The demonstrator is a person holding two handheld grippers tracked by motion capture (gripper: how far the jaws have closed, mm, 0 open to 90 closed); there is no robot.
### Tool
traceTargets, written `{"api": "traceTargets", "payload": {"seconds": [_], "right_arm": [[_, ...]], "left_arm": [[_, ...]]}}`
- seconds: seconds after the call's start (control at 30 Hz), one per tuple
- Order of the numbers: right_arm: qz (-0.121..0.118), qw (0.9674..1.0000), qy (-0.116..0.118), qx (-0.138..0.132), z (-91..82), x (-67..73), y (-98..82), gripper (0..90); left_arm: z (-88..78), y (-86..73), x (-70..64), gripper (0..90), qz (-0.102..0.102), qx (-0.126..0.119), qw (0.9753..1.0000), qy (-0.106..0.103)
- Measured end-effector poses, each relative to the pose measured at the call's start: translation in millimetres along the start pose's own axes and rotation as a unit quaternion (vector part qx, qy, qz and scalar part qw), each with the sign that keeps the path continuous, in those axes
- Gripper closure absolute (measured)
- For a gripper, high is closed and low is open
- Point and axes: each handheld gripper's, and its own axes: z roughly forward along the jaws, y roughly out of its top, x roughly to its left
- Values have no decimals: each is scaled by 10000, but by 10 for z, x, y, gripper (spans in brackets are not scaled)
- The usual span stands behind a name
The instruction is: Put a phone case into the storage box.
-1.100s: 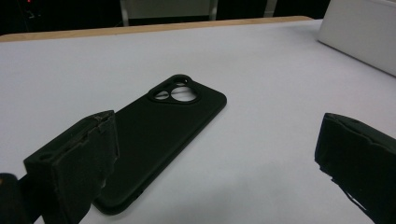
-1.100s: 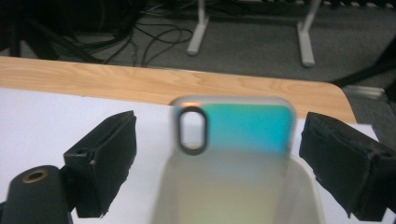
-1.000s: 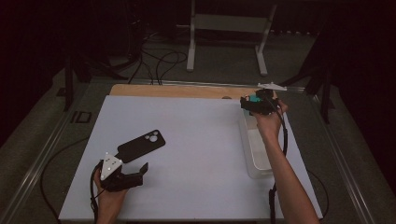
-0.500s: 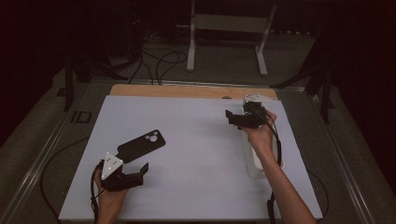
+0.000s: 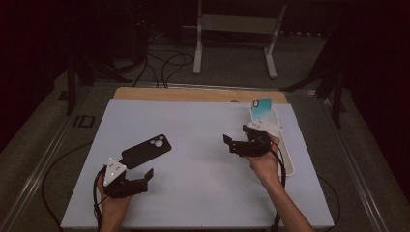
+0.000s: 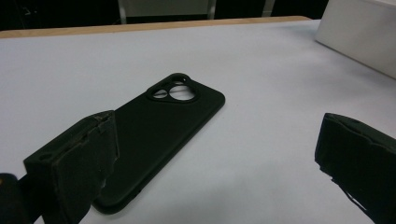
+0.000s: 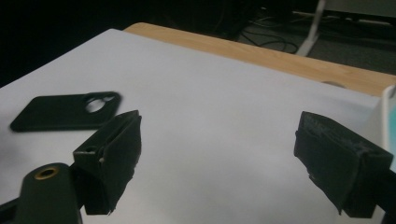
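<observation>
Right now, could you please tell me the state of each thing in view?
Black phone case: flat on the table, camera cutout up, untouched.
Left gripper: fingers open, empty, beside the case.
Right gripper: fingers open, empty.
White tray: holds a teal case, upright.

The right hand-held gripper [image 7: 217, 163] has its two black padded jaws wide apart with only bare white bench [image 7: 210, 93] between them. A black phone case [image 7: 60, 112] lies flat beyond the left jaw, slightly blurred, camera cutout toward the middle. A wooden strip [image 7: 261, 56] edges the far side.
</observation>
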Motion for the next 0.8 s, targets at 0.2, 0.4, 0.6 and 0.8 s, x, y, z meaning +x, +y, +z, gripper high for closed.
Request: {"api": "traceTargets", "payload": {"seconds": [0.2,0.4,0.6,0.8], "right_arm": [[-149,9998,45,-116,-101,115,-146,146],[-150,9993,105,-341,-210,152,-300,145],[-308,9970,82,-701,-324,144,-454,140],[-401,9951,156,-895,-384,161,-604,138]], "left_arm": [[-11,5,11,0,-26,-27,10000,-12],[-22,12,24,1,-63,-41,10000,-47],[-52,43,15,0,-60,-90,9998,-147],[-91,66,1,1,17,-139,9999,-95]]}}
